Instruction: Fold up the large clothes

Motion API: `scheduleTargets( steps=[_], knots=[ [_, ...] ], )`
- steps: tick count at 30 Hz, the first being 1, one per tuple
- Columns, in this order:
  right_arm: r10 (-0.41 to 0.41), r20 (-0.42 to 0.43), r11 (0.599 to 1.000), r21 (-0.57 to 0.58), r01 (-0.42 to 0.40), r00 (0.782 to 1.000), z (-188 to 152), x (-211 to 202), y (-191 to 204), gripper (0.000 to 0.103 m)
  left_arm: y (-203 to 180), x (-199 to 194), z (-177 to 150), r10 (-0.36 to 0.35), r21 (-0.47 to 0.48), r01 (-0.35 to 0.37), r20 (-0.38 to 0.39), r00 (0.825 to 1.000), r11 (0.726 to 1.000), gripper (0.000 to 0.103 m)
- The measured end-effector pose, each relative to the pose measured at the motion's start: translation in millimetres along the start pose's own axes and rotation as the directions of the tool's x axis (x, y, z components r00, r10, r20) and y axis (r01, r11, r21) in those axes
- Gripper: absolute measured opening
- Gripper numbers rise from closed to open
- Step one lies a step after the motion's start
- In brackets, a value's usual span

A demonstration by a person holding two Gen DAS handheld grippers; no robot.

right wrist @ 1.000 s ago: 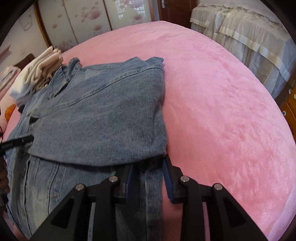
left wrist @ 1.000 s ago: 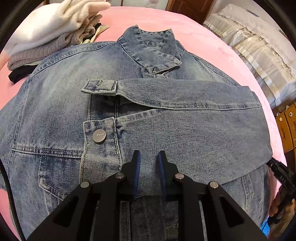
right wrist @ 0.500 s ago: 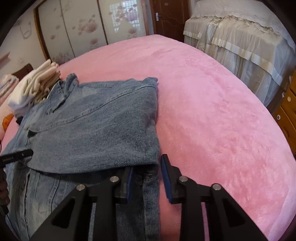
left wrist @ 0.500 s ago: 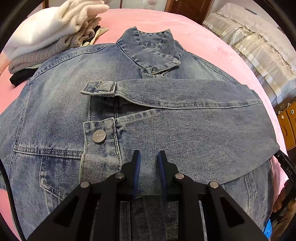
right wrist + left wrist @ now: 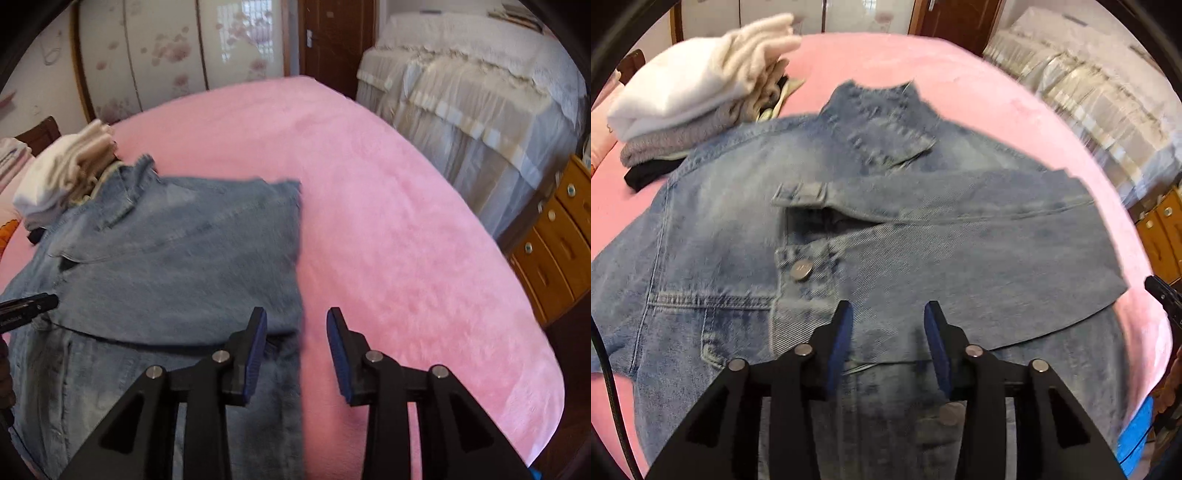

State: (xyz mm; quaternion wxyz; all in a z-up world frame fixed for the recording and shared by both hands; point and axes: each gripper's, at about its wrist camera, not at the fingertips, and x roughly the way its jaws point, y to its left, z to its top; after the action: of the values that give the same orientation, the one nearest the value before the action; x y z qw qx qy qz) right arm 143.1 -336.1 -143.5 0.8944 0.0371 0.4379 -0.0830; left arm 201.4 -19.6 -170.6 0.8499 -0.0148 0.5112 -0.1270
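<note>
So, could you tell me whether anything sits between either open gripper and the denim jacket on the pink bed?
Nothing visible does. The left gripper hangs open directly over the denim jacket, near its folded-in sleeve. The right gripper is open over the jacket's right edge. The stack of folded clothes lies beyond the collar, out of the way.

Right tool (image 5: 296, 326) hangs wide apart over the jacket's (image 5: 177, 258) right edge, gripping nothing. The jacket lies flat on the pink bed (image 5: 388, 221), one sleeve folded across its chest, collar pointing away. Left tool's (image 5: 37, 303) black tip pokes in at the left, over the denim. Beyond the collar sits a stack of clothes (image 5: 66, 173). A wooden dresser (image 5: 554, 236) stands at the right.
</note>
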Motion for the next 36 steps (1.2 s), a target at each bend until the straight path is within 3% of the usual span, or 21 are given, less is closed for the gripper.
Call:
scheduleTargets(
  steps=[3,8,11,13,17,20,25,27,32,36],
  knots=[
    [0.112,0.003,0.994,-0.004,-0.112,0.994,18,11,28,0.034,-11,6,11,-0.023,-0.005,0.023,0.016,1.000,1.000,0.039],
    [0.175,-0.054,0.984,-0.031,-0.177,0.983,38,71,73,0.033,-20,40,29,-0.032,-0.042,0.032,-0.001,0.999,0.999,0.039],
    [0.057,-0.097,0.998,-0.030,-0.060,0.994,39,106,66,0.029,-14,60,25,-0.001,-0.062,-0.001,-0.041,0.999,0.998,0.039],
    [-0.019,-0.095,1.000,-0.015,0.017,0.995,35,115,44,0.014,-5,60,23,-0.033,-0.081,0.031,-0.022,0.999,0.996,0.039],
    [-0.021,-0.109,0.997,0.069,0.029,0.994,30,104,3,0.015,2,55,22,-0.062,-0.087,0.060,-0.022,0.998,0.994,0.039],
    [0.006,-0.108,0.996,0.090,0.003,0.994,30,80,2,0.017,3,46,23,-0.059,-0.117,0.054,-0.041,0.997,0.992,0.053],
    [0.114,-0.081,0.987,0.122,-0.104,0.990,32,28,32,0.023,-7,-9,24,0.005,-0.074,-0.003,0.025,1.000,0.997,0.062],
    [0.169,-0.066,0.980,0.117,-0.161,0.983,31,7,55,0.025,-8,-43,21,0.015,-0.062,-0.011,0.070,0.997,0.998,0.078],
    [0.238,-0.061,0.971,0.049,-0.235,0.969,30,-38,121,0.028,11,-132,17,0.000,-0.086,0.017,0.186,0.983,0.996,0.092],
    [0.338,-0.055,0.941,0.041,-0.336,0.940,32,-72,166,0.033,48,-187,8,0.048,-0.138,-0.018,0.220,0.974,0.990,0.093]
  ],
)
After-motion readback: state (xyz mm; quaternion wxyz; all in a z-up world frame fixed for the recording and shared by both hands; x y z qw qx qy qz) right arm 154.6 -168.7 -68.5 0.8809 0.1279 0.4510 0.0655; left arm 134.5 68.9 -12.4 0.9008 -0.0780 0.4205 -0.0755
